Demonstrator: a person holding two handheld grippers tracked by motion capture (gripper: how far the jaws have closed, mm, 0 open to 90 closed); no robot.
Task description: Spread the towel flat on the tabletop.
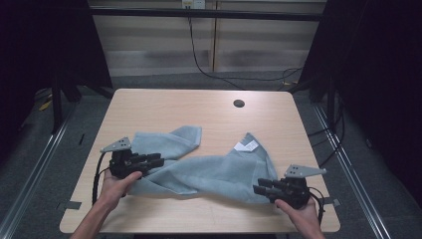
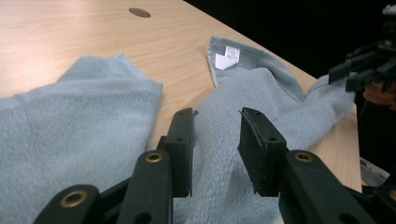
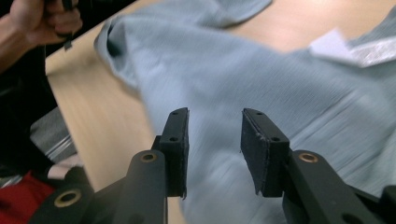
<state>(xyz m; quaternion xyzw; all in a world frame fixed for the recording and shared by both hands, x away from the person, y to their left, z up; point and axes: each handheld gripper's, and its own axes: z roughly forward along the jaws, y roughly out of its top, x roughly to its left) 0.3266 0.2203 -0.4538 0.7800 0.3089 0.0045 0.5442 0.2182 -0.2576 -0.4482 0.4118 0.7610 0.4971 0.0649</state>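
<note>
A light blue-grey towel [image 1: 209, 169] lies crumpled across the near half of the wooden table [image 1: 189, 107], with a white label [image 1: 246, 146] on its folded-over right corner. My left gripper [image 1: 158, 160] hovers at the towel's left end, pointing right. In the left gripper view the towel [image 2: 70, 121] lies under that gripper [image 2: 217, 116], whose jaws stand apart with nothing between them. My right gripper [image 1: 256, 189] sits at the towel's near right edge, pointing left. Seen in the right gripper view, it [image 3: 215, 114] is open over the blurred towel [image 3: 233, 70].
A round cable hole [image 1: 239, 103] sits in the far part of the table. Bare wood lies beyond the towel. A black cable [image 1: 199, 59] runs over the floor behind the table. Metal floor rails [image 1: 42, 154] flank both sides.
</note>
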